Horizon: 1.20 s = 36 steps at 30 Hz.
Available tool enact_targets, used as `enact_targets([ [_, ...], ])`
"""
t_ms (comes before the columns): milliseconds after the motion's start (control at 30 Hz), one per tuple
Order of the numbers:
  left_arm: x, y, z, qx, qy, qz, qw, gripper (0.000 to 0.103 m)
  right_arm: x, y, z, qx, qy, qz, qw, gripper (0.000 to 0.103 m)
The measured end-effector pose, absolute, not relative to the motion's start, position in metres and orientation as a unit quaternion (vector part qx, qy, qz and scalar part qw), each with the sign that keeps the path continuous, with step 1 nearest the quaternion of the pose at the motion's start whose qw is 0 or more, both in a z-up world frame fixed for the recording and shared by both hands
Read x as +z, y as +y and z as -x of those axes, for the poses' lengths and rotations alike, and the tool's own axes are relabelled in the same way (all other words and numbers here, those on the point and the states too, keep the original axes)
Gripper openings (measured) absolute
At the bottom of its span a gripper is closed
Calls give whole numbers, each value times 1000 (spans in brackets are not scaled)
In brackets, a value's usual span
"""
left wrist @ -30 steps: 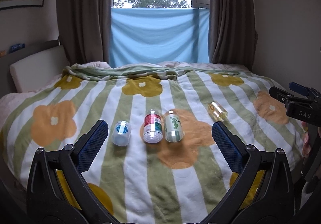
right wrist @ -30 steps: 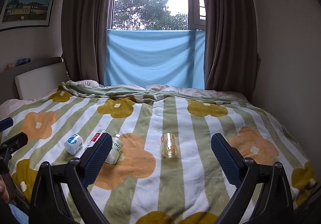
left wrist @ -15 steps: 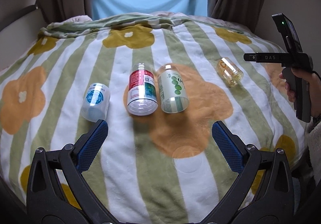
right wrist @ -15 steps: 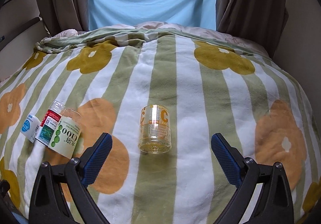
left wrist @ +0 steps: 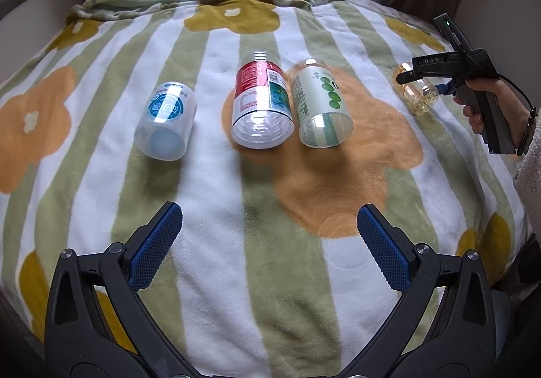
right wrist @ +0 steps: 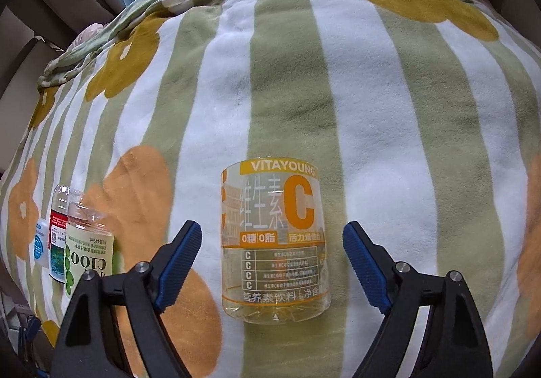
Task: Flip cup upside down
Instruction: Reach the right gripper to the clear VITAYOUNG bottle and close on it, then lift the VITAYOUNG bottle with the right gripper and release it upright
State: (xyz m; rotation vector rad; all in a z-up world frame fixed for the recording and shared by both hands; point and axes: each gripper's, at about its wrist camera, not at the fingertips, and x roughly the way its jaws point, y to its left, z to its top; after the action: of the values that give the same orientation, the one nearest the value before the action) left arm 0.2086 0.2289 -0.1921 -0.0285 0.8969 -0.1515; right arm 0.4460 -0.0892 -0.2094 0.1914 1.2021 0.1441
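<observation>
Four cut-bottle cups lying on their sides on a striped flower-print blanket (left wrist: 270,276).

Yellow VITAYOUNG cup (right wrist: 274,249) on a green stripe, between the blue pads of the right gripper (right wrist: 272,263); jaws spread wide, a gap visible on each side, no contact.

Left gripper (left wrist: 269,242) low over bare blanket, jaws spread, nothing between them.

Beyond it, in a row: blue-label cup (left wrist: 166,122), red-label cup (left wrist: 261,105), green C100 cup (left wrist: 321,104); the last two touching.

Hand (left wrist: 490,104) on the right gripper's handle at far right.
</observation>
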Motion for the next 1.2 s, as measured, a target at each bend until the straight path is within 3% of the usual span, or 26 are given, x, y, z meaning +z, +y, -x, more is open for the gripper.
enact_targets([
  [100,-193,234,-203,-70,435,14,898,103,-215,-88,-449,62,574,-93,811,57],
  [133,-192,235,-200,-69,435,13,898,103,-216,-88,-450,61,575,-93,810,56],
  [400,-180,247,-182,-66,426,15,902,103,-189,-75,-424,91,550,-84,826,56],
  [733,-160,250,-148,-73,405,12,912,103,-112,7,-329,234,487,22,841,56],
  [1200,-158,271,-93,-57,402,0,914,103,-197,114,-251,357,535,132,754,56],
])
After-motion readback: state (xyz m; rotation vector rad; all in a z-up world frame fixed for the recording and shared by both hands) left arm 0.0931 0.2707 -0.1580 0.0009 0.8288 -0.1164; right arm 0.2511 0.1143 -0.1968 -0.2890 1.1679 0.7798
